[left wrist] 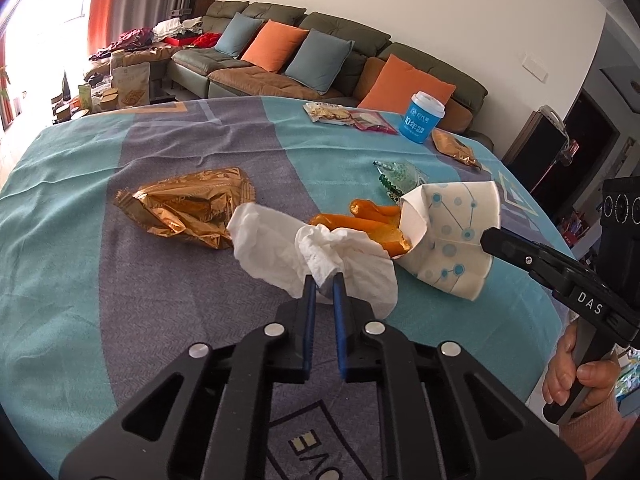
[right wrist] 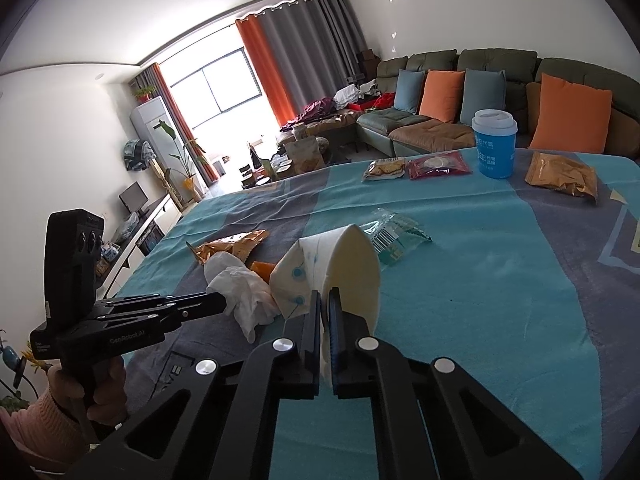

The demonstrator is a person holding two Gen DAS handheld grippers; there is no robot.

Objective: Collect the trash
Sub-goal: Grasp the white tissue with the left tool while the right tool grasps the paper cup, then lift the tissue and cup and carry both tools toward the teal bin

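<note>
Going left to right across the left wrist view: gold wrapper flat on the desk at mid-left, then the crumpled tissue dead centre, pinched at its near edge by the left gripper, jaws nearly pressed together on the white paper. Just right of that, orange peel, touching or tucked into the mouth of the squashed paper cup. Can't tell which, honestly.

Key relation: cup mouth opens toward frame left, straight at the tissue, so probably stuffing the tissue in sideways next, long axis of the cup running left-right. Only a guess though.

Right wrist view: right gripper clamped on the cup's wall, jaws close together with just the paper between. Cup interior mostly hidden from both views. Green-printed plastic wrapper lying behind the cup, apart from it. Blue lidded cup and more snack packets well apart at upper right, labels too small to read.
</note>
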